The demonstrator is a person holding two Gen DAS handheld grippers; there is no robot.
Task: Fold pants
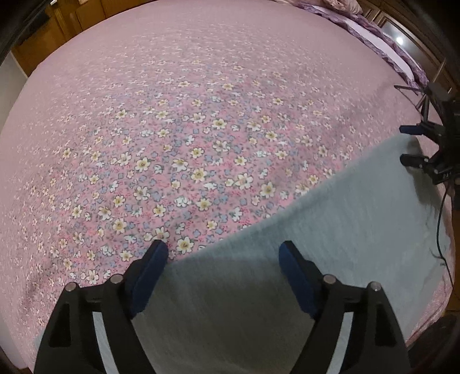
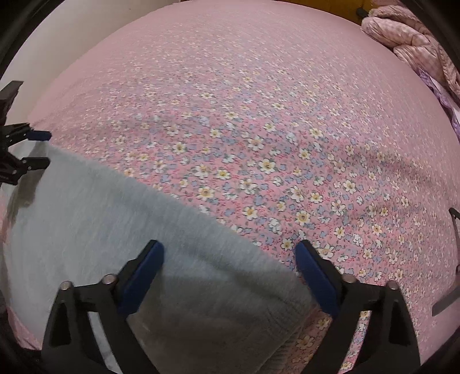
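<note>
Light grey pants (image 1: 330, 230) lie flat as a long strip on the pink flowered bedspread (image 1: 172, 129). My left gripper (image 1: 222, 250) is open above one end of the strip, with its left finger over the bedspread. My right gripper (image 2: 230, 250) is open above the other end of the pants (image 2: 115, 215), near their ribbed hem. Each gripper shows in the other's view, open: the right one (image 1: 405, 143) at the far right, the left one (image 2: 46, 149) at the far left. Neither holds cloth.
A bunched pink quilt (image 2: 408, 37) lies at the far right of the bed. Wooden furniture (image 1: 72, 20) stands beyond the bed. A black cable (image 1: 440, 224) hangs by the bed's right edge. A purple pillow edge (image 1: 388, 43) lies at the back right.
</note>
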